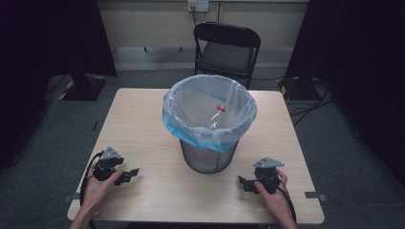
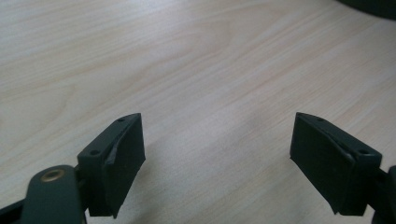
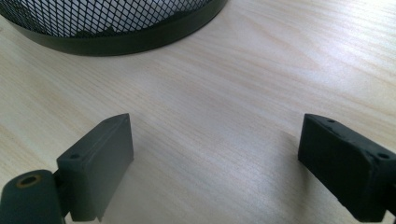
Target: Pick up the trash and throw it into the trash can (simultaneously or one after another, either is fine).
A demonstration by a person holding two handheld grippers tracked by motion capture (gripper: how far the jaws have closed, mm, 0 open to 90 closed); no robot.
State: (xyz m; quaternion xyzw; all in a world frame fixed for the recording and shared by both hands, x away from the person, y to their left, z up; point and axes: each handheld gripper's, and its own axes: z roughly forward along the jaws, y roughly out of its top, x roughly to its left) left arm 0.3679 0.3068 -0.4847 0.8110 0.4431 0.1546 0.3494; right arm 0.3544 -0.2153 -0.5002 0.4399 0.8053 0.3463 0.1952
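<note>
Both grippers, left gripper (image 1: 131, 174) and right gripper (image 1: 242, 182), gape empty; bare table (image 1: 157, 191) flanks the bin (image 1: 208, 157).

Black mesh bin (image 1: 208, 155), upright at table centre, lined with blue-clear bag (image 1: 210, 119), plastic bottle (image 1: 216, 117) inside
</note>
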